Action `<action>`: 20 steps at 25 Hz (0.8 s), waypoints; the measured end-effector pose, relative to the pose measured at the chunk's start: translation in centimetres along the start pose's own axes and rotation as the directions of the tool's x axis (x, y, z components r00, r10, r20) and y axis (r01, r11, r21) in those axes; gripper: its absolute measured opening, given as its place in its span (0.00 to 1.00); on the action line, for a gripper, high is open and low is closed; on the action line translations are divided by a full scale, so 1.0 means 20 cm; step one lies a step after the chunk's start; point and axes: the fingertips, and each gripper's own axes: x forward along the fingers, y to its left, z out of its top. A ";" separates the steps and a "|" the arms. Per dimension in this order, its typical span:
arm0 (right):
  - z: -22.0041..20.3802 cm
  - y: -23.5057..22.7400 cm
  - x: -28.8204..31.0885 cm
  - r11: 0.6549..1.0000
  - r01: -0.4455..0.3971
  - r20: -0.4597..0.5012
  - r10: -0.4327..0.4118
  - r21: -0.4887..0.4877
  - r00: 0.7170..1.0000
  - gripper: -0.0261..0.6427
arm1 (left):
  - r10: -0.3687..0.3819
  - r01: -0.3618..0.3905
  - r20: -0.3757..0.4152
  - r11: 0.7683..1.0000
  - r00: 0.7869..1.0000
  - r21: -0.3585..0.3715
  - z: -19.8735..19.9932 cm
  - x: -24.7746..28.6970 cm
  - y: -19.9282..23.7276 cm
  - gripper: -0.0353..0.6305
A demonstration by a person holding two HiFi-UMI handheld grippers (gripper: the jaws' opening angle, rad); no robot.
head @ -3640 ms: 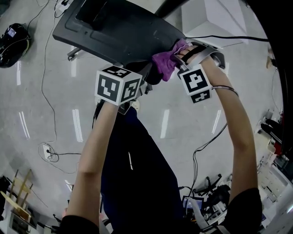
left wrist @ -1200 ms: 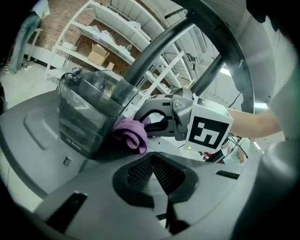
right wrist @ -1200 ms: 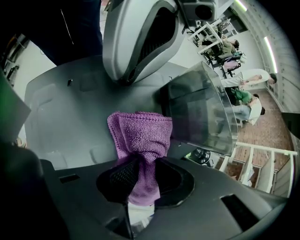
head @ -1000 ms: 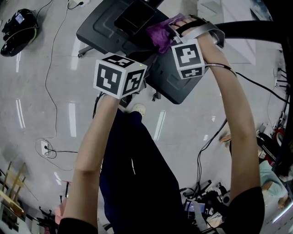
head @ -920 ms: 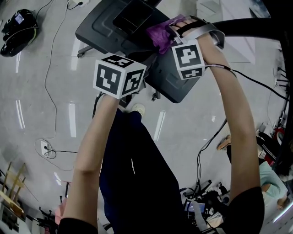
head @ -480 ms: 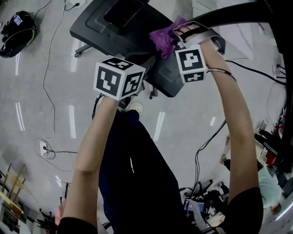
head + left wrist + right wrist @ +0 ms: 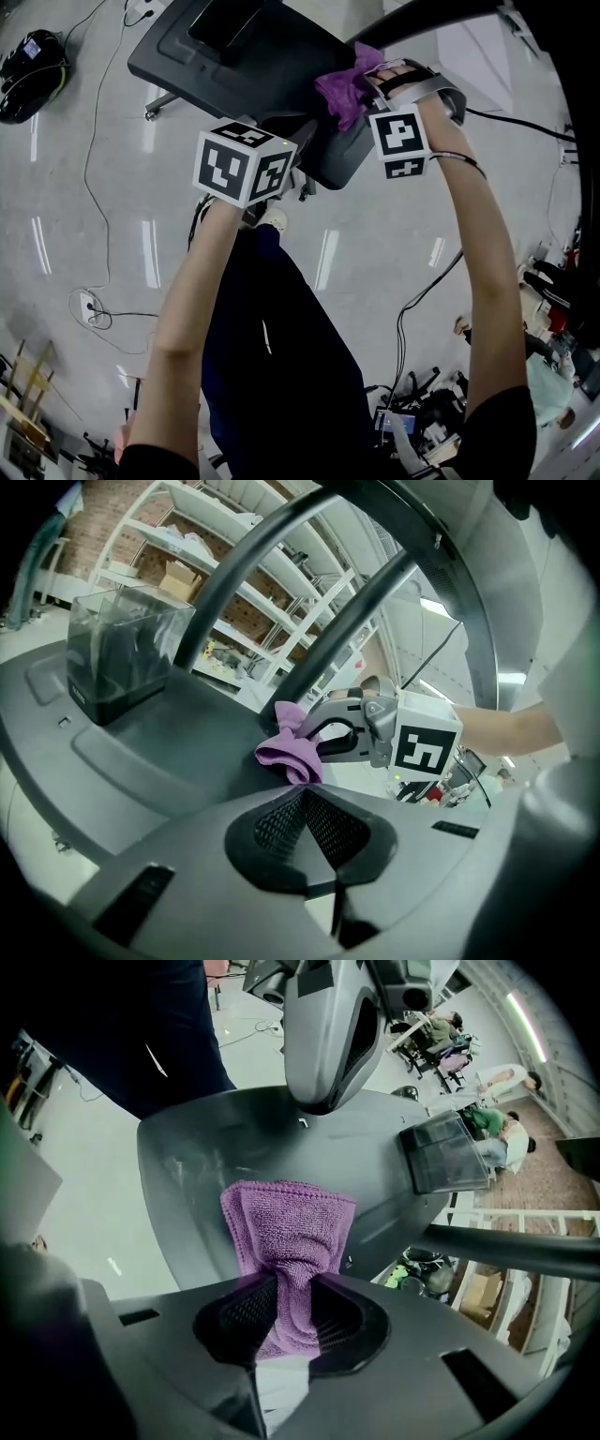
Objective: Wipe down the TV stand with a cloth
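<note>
Pinching the purple cloth [image 7: 286, 1227] between its two pads, the right gripper [image 7: 286, 1312] holds it against the black base plate of the TV stand [image 7: 187, 1176]. The cloth is bunched where the jaws clamp it and fans out flat onto the plate beyond them. In the head view the cloth [image 7: 342, 87] sits at the right near part of the base plate [image 7: 234, 66], close to its edge and beside the foot of a curved black post [image 7: 422, 21].

The left gripper [image 7: 307, 810] has its jaws pressed together with nothing between them. It points across the plate toward the cloth, near the plate's near edge; whether it touches the stand cannot be told.

Judging from this, the wiping is under way and not finished: the cloth is in contact with the surface, at one end of the plate only. No dust line, streak or damp trace shows on the dark plastic, so which parts are already clean cannot be read. The far left stretch of the plate, the box-shaped mount [image 7: 127, 658] standing on it and the curved posts likely remain to be covered.
</note>
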 end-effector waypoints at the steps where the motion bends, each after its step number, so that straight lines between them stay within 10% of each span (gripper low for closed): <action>1: -0.01 0.02 0.00 1.000 -0.004 0.000 0.004 0.007 1.000 0.19 | -0.002 0.002 -0.003 1.000 1.000 0.002 0.00 0.01 -0.01 0.06; 20: -0.17 0.43 -0.10 0.996 -0.061 -0.023 0.062 0.072 0.998 0.19 | -0.034 0.036 -0.056 0.999 0.998 0.030 -0.09 0.16 -0.20 0.06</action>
